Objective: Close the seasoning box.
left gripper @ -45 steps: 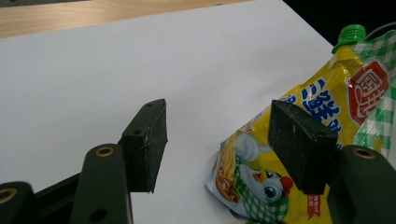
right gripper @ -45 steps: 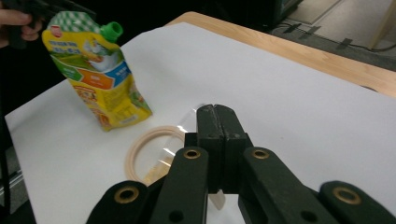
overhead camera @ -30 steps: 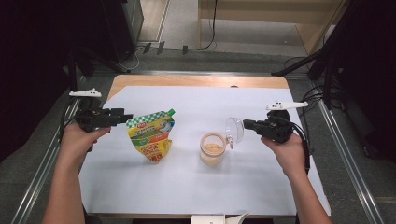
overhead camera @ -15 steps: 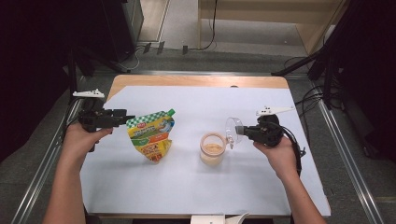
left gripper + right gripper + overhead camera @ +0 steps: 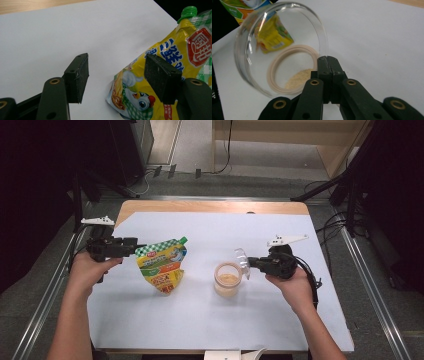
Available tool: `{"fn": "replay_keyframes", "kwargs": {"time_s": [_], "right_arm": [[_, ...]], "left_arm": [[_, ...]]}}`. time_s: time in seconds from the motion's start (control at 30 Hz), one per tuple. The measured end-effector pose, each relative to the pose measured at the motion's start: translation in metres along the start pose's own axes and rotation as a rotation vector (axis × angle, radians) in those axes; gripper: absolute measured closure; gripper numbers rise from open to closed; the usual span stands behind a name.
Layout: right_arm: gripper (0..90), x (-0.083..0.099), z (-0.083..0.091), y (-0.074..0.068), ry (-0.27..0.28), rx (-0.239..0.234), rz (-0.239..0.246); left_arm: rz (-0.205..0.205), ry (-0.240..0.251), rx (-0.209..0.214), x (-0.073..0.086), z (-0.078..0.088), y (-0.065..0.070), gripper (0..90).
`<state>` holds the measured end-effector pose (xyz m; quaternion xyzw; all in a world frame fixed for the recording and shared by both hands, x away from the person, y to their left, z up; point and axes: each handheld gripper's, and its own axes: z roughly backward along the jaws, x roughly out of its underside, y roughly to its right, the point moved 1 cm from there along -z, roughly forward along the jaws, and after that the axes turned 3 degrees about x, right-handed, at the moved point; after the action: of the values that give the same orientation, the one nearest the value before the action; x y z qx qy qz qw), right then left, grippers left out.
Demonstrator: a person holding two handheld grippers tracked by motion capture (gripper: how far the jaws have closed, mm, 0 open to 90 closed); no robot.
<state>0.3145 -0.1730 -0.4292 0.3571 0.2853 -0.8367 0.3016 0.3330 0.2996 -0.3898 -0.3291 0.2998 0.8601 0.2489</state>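
Two tongs, left tongs [image 5: 134, 243] agape beside pouch [image 5: 162, 265], right tongs [image 5: 252, 263] pinching clear lid [image 5: 242, 262] over jar [image 5: 227, 279]

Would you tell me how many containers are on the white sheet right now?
2. The yellow spouted pouch lies at the left, by the left tongs. The open jar of beige powder stands right of it, near the right tongs, which pinch its clear lid.

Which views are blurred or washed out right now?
High view: soft overall, dark surroundings, white mat evenly lit. Left gripper view: pouch print sharp, slight glare on its foil. Right gripper view: clear lid blurred and bending the pouch behind it; jar soft.
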Motion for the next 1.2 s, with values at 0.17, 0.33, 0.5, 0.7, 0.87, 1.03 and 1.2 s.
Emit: {"fn": "replay_keyframes", "kwargs": {"time_s": [0.17, 0.33, 0.5, 0.7, 0.87, 1.03, 1.2], "right_arm": [[89.7, -0.003, -0.002, -0.011, -0.004, -0.012, 0.028], [83.1, -0.003, -0.004, -0.015, -0.009, -0.008, 0.055], [66.6, -0.003, -0.003, -0.013, 0.008, 0.011, 0.071], [47.9, -0.004, 0.001, -0.006, 0.030, 0.038, 0.078], [39.6, 0.000, 0.000, 0.006, 0.013, 0.041, 0.056], [33.4, 0.008, -0.001, 0.015, 0.018, 0.083, 0.073], [29.9, 0.014, -0.002, 0.026, 0.032, 0.092, 0.066]], "left_arm": [[0.002, -0.005, 0.001, 0.001, -0.001, -0.001, 37.4], [0.003, -0.005, 0.003, 0.001, -0.001, -0.001, 37.3], [0.006, -0.005, 0.000, 0.002, -0.001, -0.002, 37.2], [0.002, -0.006, 0.001, 0.002, -0.002, -0.002, 37.0], [-0.013, -0.004, 0.002, 0.003, -0.003, -0.001, 37.0], [-0.012, -0.009, 0.000, 0.003, -0.004, -0.001, 36.9], [-0.012, -0.012, -0.003, 0.003, -0.004, -0.002, 37.0]]}}
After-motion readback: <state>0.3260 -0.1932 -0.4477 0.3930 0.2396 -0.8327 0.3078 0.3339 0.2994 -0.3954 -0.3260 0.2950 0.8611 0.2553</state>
